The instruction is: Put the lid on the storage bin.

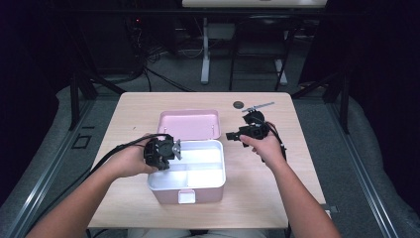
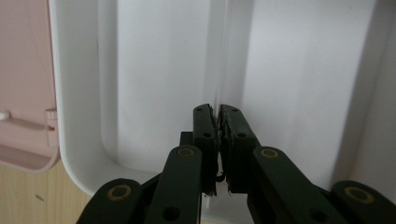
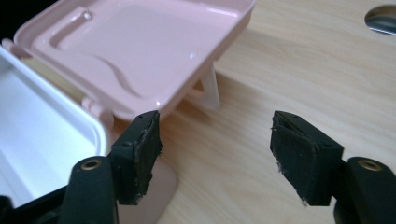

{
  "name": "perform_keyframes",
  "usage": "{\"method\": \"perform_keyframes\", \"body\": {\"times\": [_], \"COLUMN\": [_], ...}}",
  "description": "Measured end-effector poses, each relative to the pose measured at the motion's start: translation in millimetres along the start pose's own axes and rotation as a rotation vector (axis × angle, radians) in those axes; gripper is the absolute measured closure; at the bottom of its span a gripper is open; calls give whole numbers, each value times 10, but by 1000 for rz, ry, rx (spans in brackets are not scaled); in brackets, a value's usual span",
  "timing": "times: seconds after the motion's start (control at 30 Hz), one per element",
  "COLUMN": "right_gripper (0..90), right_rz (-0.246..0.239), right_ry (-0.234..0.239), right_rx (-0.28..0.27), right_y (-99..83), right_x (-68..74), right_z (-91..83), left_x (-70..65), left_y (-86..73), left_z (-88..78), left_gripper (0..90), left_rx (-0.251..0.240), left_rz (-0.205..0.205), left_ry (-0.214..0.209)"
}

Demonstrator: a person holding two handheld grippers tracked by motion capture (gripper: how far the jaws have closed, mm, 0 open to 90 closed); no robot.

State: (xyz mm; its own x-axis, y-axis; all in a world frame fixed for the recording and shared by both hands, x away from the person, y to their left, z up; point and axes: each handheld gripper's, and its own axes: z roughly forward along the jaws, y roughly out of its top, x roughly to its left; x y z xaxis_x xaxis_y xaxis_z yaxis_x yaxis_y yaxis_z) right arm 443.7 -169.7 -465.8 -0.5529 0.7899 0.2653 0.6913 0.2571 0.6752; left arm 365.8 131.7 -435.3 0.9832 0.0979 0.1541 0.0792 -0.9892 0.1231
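A pink lunch box [image 1: 168,194] stands open in the middle of the table, its pink lid [image 1: 188,124] folded back flat behind it. Inside is a white tray [image 1: 210,148] with divided compartments. My left gripper [image 1: 171,149] reaches over the box's left rim, and in the left gripper view it [image 2: 218,109] is shut just above the tray's divider ridge [image 2: 220,56]; I cannot tell whether the pads pinch the ridge. My right gripper [image 1: 232,135] hovers over bare wood just right of the lid. It [image 3: 215,135] stands open with nothing between the pads, the lid's corner [image 3: 140,51] ahead of it.
A dark round disc [image 1: 238,104] and a thin grey metal piece [image 1: 258,106] lie near the table's far edge, behind the right hand. A shiny metal edge [image 3: 383,18] shows at the top right of the right gripper view. Bare wood [image 1: 257,193] flanks the box.
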Motion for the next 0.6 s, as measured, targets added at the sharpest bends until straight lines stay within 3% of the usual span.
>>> {"method": "perform_keyframes", "body": {"times": [0.17, 0.27, 0.43, 0.6], "right_gripper": [383, 398, 479, 559], "right_rz": [35, 43, 80, 143], "right_ry": [0, -13, -77, -96], "right_rx": [-20, -3, 17, 29], "right_y": [220, 335, 459, 525], "right_x": [30, 58, 36, 12], "right_z": [132, 258, 505, 706], "left_x": [33, 50, 51, 72], "left_y": [-151, -224, -234, -233], "left_z": [24, 22, 31, 29], "left_gripper": [821, 815, 816, 832], "left_rx": [-17, -36, -34, -29], "left_rz": [-68, -105, -118, -117], "left_ry": [-26, -42, -44, -53]}}
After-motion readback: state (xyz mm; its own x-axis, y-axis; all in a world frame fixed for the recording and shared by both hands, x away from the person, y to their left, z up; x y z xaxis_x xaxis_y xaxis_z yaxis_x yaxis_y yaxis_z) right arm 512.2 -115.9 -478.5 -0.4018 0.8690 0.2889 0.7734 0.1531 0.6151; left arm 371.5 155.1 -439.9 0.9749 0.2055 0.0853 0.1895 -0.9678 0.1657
